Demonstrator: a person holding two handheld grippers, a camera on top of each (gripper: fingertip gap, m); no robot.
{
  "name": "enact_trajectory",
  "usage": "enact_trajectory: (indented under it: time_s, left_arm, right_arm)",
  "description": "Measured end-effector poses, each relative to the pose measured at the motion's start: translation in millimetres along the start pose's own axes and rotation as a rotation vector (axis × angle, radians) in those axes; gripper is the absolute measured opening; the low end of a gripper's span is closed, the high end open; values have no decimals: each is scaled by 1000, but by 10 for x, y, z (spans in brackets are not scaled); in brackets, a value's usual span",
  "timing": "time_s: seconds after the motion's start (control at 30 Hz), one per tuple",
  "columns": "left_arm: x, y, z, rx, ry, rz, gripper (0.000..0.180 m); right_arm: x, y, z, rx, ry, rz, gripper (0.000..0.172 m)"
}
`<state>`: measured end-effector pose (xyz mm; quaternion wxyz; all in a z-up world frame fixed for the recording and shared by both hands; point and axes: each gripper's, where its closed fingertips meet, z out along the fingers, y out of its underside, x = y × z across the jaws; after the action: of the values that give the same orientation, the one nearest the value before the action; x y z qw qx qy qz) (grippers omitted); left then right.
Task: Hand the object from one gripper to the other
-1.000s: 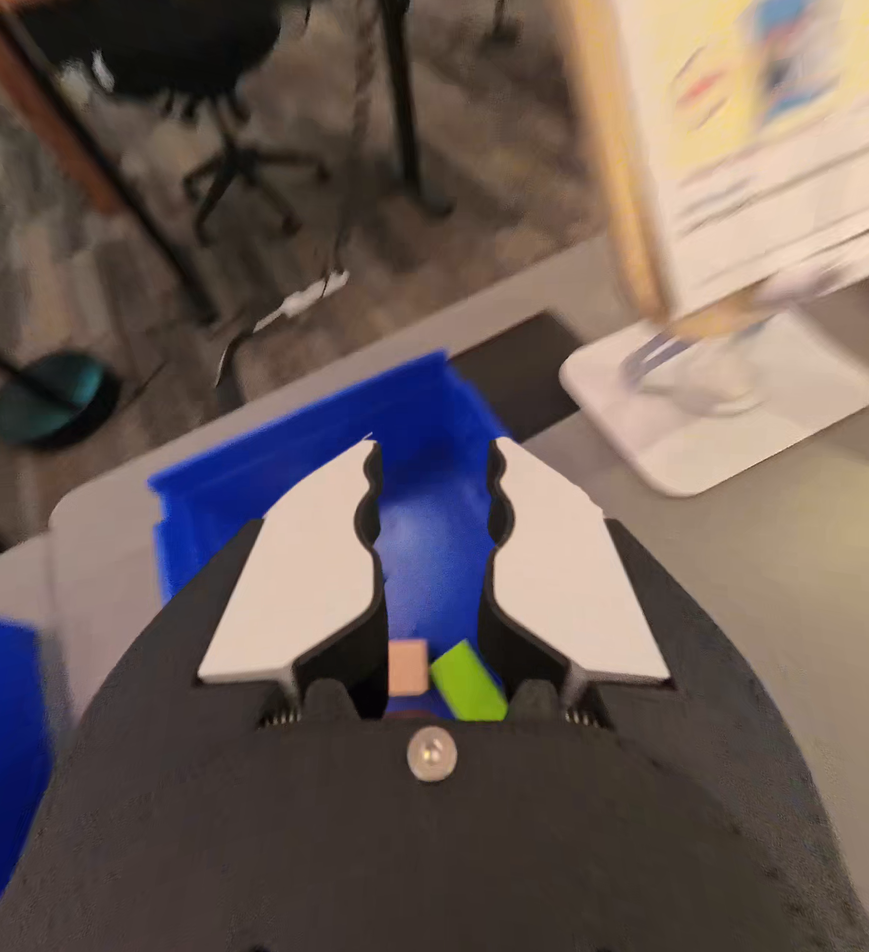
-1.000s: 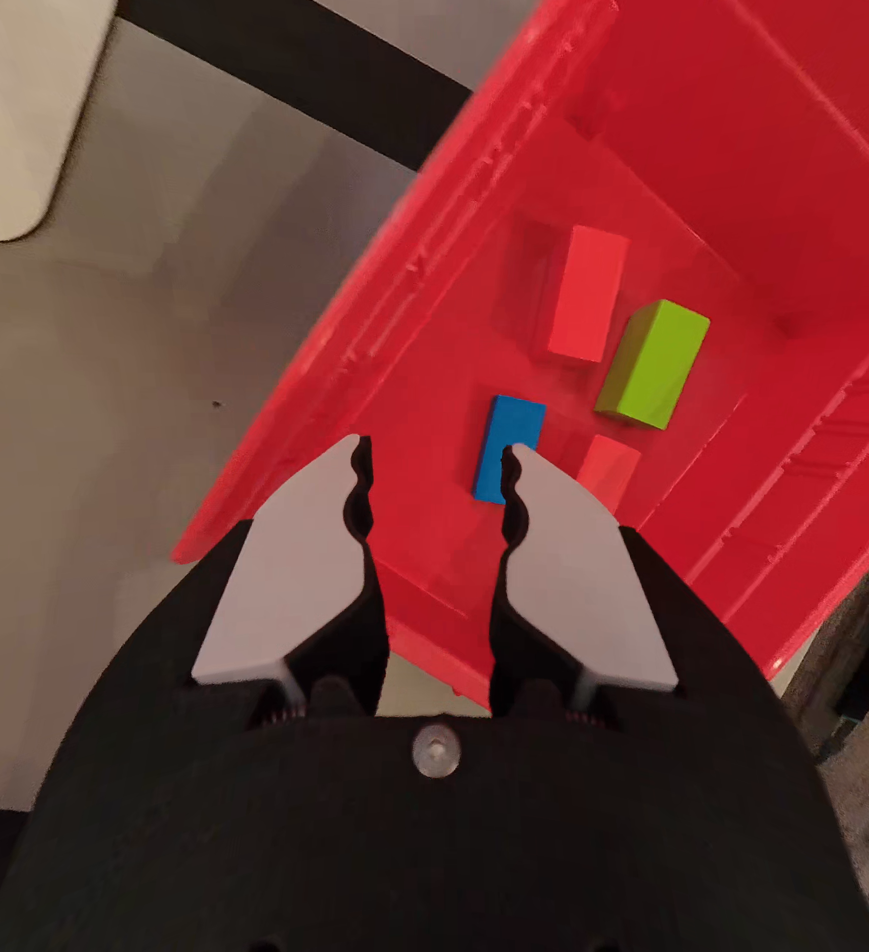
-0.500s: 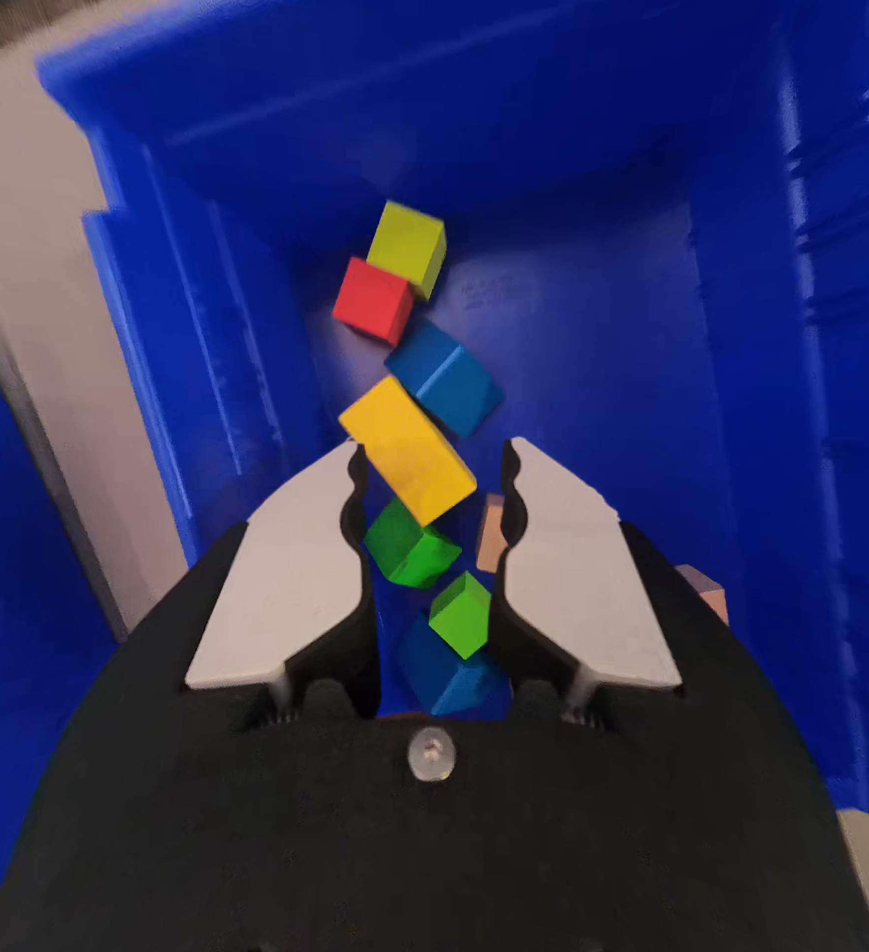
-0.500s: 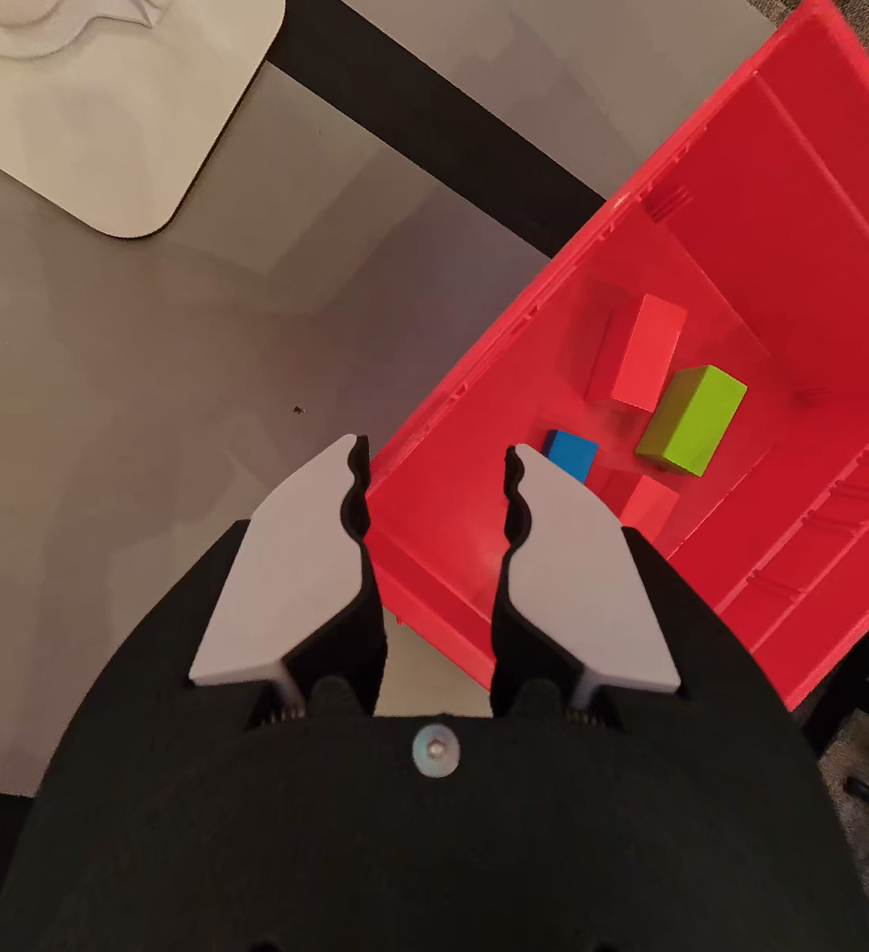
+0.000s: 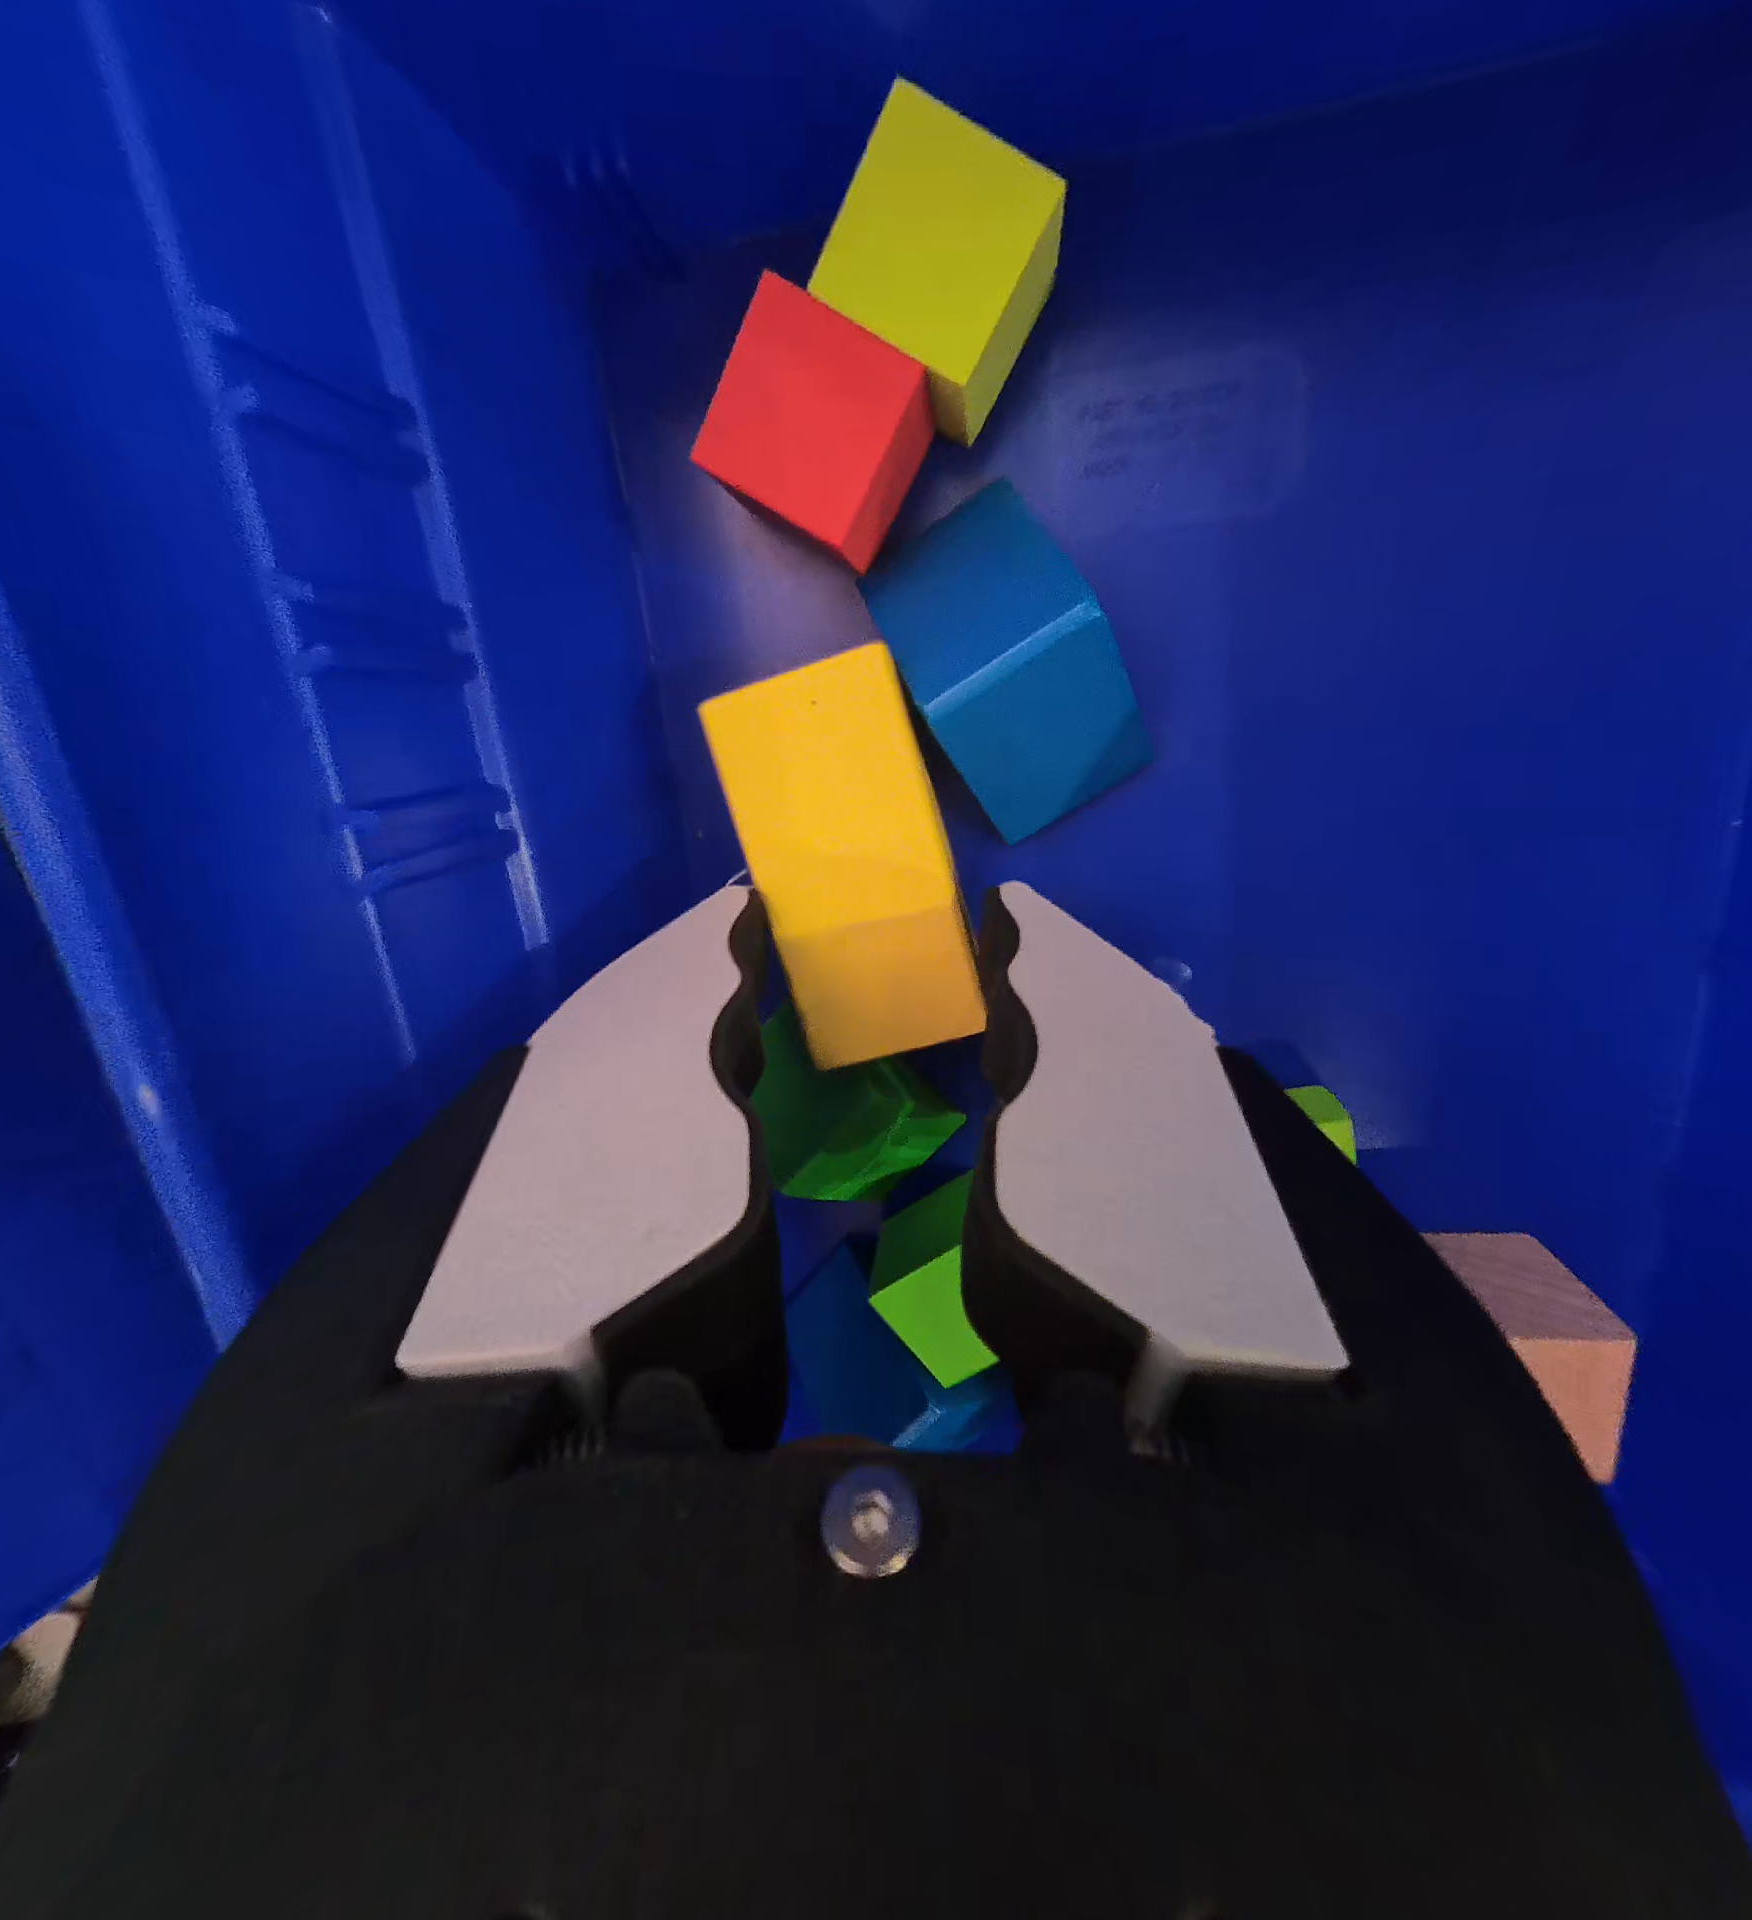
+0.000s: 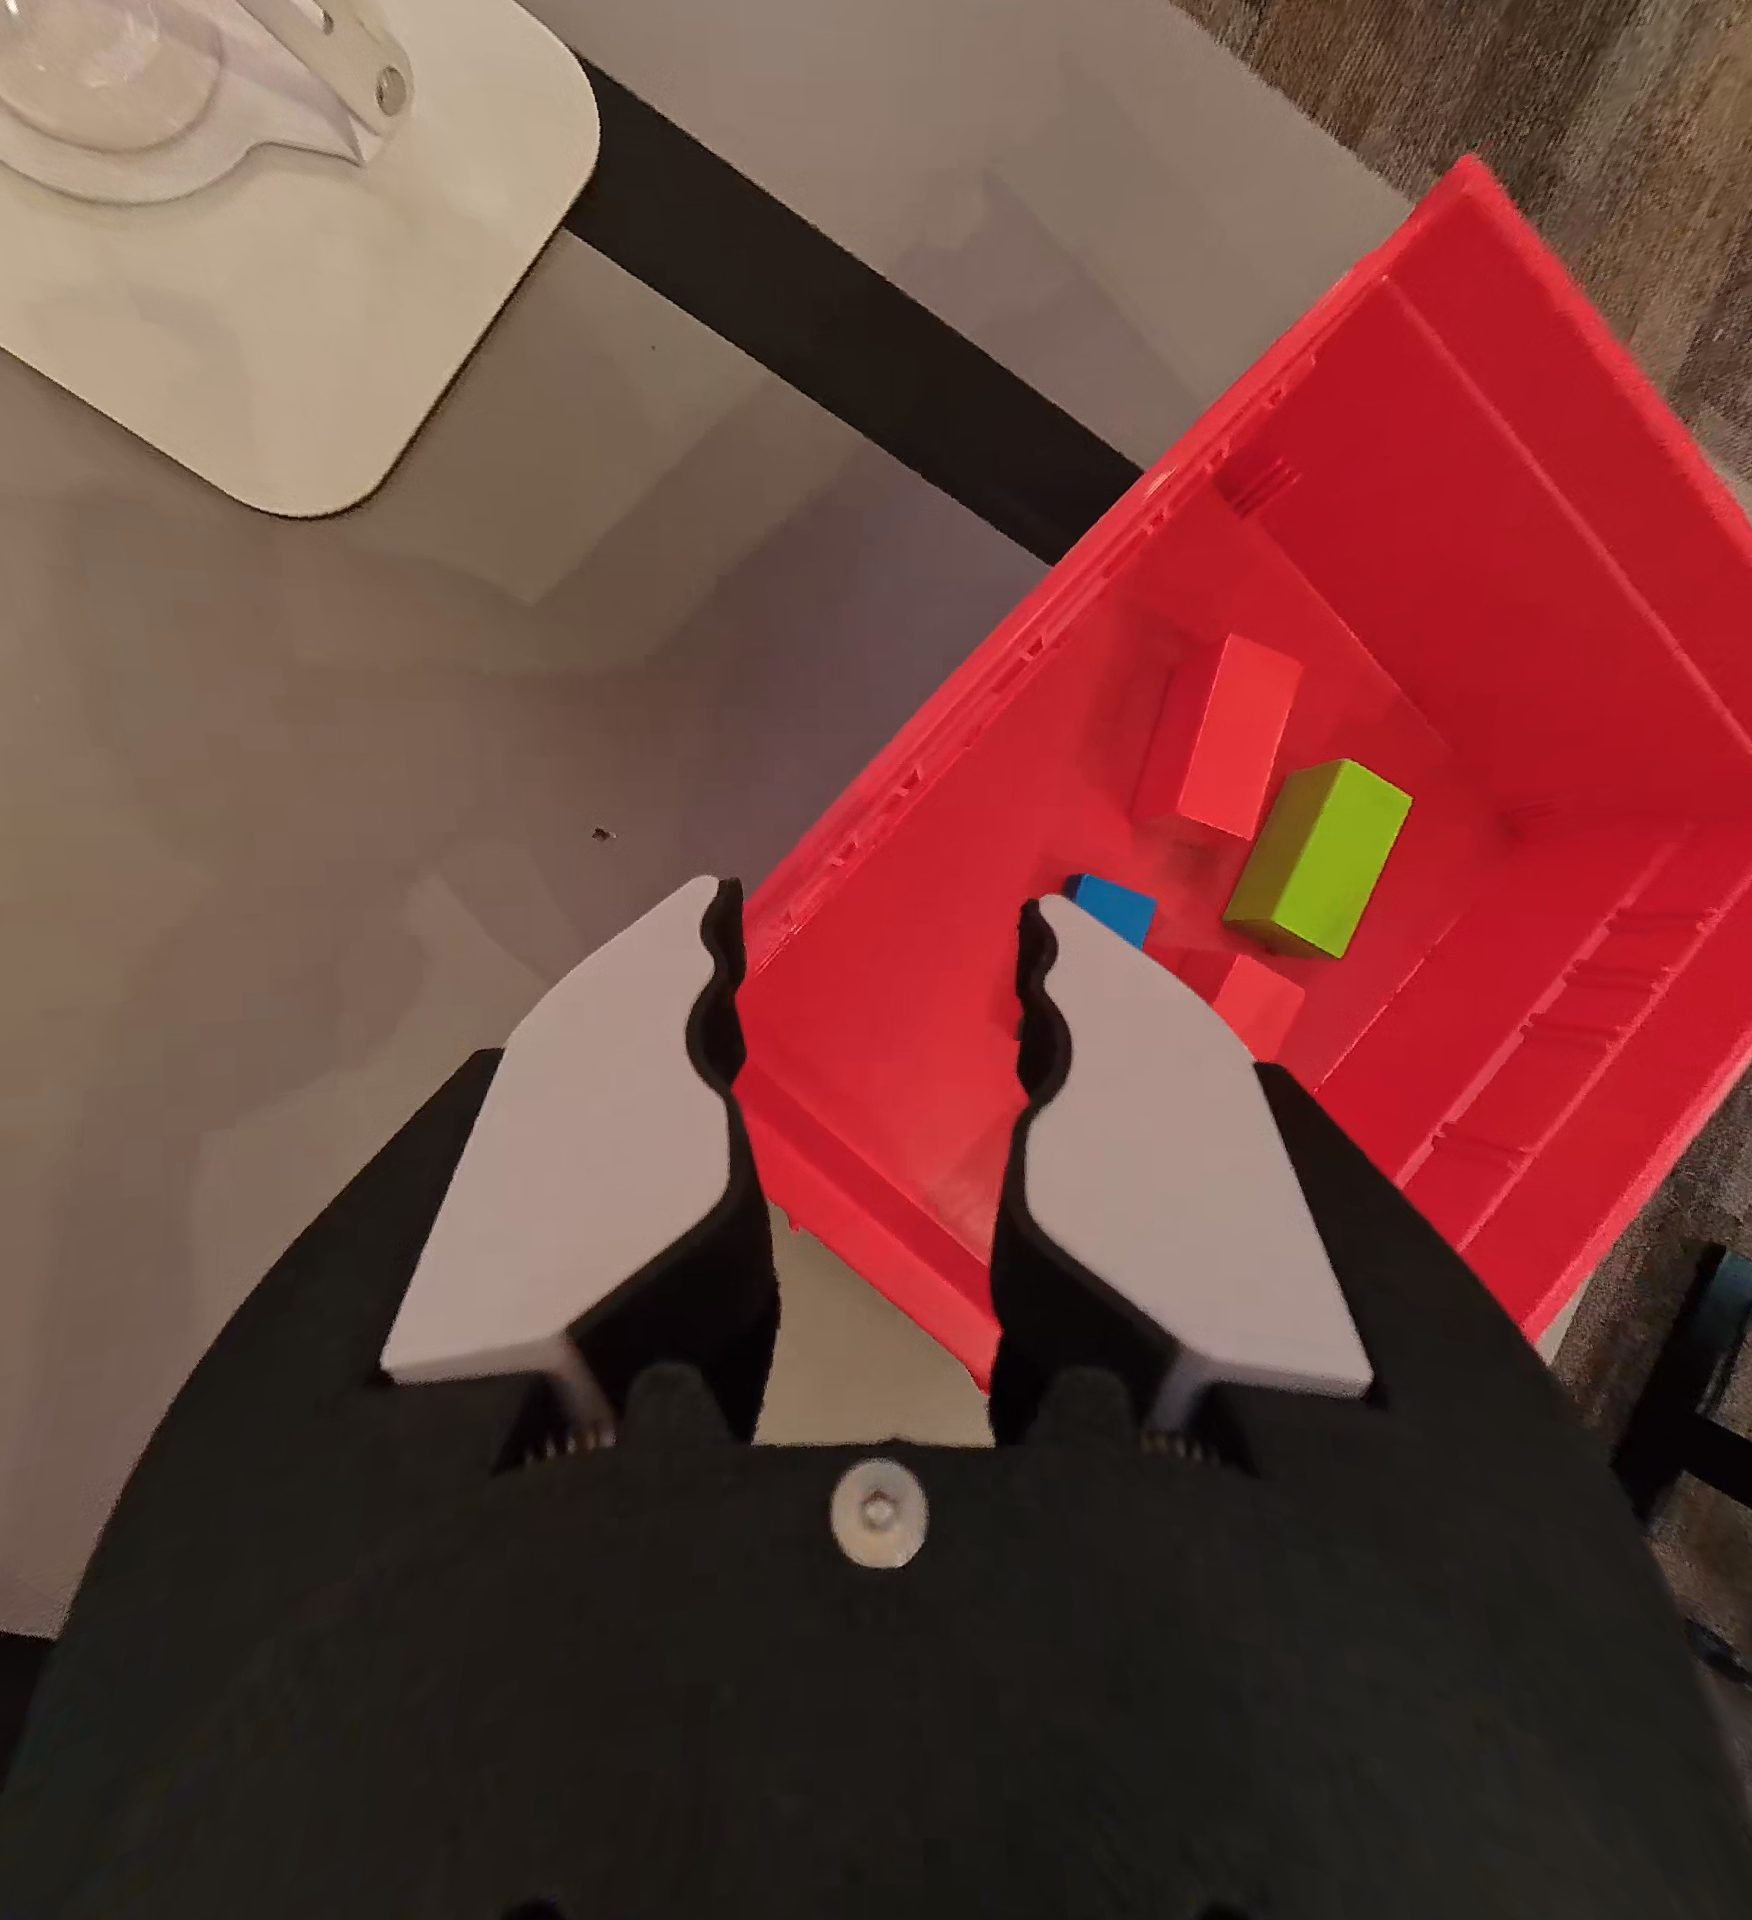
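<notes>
— Blue bin walls (image 5: pixel 228 727) fill the left view; what's in reach?

— A yellow block (image 5: pixel 841 831) on the bin floor, its near end between the left tool (image 5: pixel 867 977) fingers; whether the pads press yet, I can't tell.

— How will it handle?

— Likely light, rigid, smooth-painted wood: clamp the long flat sides, leaving one end free.

— The other tool?

— Right tool (image 6: pixel 877 966) spread, holding nothing, above the red bin (image 6: pixel 1474 436).
</notes>
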<state>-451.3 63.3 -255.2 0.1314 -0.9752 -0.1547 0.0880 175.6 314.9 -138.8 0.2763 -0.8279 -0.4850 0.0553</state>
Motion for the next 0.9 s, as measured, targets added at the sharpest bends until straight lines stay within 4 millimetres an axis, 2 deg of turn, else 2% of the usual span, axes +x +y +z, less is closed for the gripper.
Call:
enact_trajectory:
  time_s: [0.13, 0.3, 0.37, 0.43, 0.5, 0.57, 0.7, 0.8, 0.9]
  left_arm:
    - [19, -101, -186, 137, 43, -1, 37]
    - [14, -204, -476, 309, 84, 14, 36]
    - [83, -262, -675, 408, 155, 5, 36]
    - [251, -357, -1019, 569, 249, 51, 36]
    - [519, -421, -1428, 709, 404, 67, 36]
    - [911, -473, -1939, 882, 583, 151, 36]
    - [1793, -412, -2732, 1076, 867, 354, 36]
    - [2392, -265, -3184, 1178, 1063, 477, 36]
    - [2809, -122, -3427, 1208, 1224, 534, 36]
  right_arm:
    - [-18, -117, -172, 72, 33, -17, 50]
    - [-126, -393, -456, 214, 53, -42, 51]
    - [-284, -559, -617, 300, 32, -77, 51]
    - [-564, -776, -813, 415, -31, -125, 51]
    - [-984, -1027, -1003, 553, -154, -178, 56]
    - [-1447, -1248, -1144, 666, -306, -228, 61]
    - [-2210, -1612, -1337, 849, -619, -238, 64]
    - [-2552, -1800, -1387, 928, -776, -214, 67]
    - [-2724, -1912, -1409, 966, -909, -160, 65]
